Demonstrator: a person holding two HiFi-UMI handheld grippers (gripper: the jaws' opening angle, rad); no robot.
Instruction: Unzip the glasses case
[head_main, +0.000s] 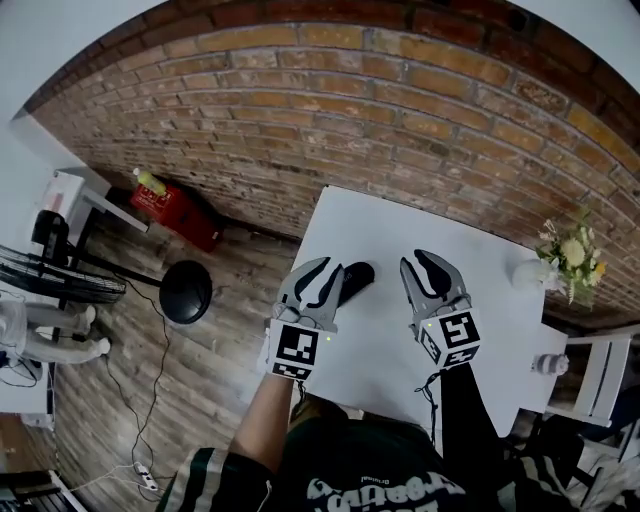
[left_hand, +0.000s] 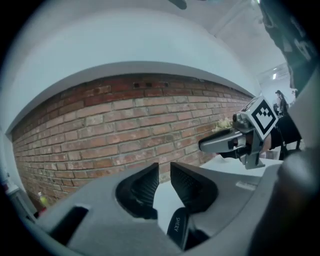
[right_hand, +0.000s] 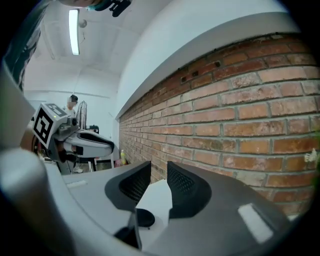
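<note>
In the head view a black glasses case (head_main: 356, 279) lies on the white table (head_main: 400, 225), just right of my left gripper's (head_main: 328, 270) tips. Whether the two touch I cannot tell. My right gripper (head_main: 423, 262) hovers over bare tabletop to the right of the case. In the left gripper view the jaws (left_hand: 165, 172) stand a little apart with nothing between the pads. A black printed piece (left_hand: 179, 227) shows low in the gap. The right gripper view shows its jaws (right_hand: 159, 170) narrowly apart over the table, with a dark rounded thing (right_hand: 145, 218) below them.
A small vase of flowers (head_main: 568, 256) and a white pot (head_main: 529, 273) stand at the table's right edge, with a white chair (head_main: 600, 372) beyond. A brick wall (head_main: 400, 110) runs behind the table. On the floor to the left are a black round base (head_main: 185, 291), a red box (head_main: 178, 207) and a fan (head_main: 55, 276).
</note>
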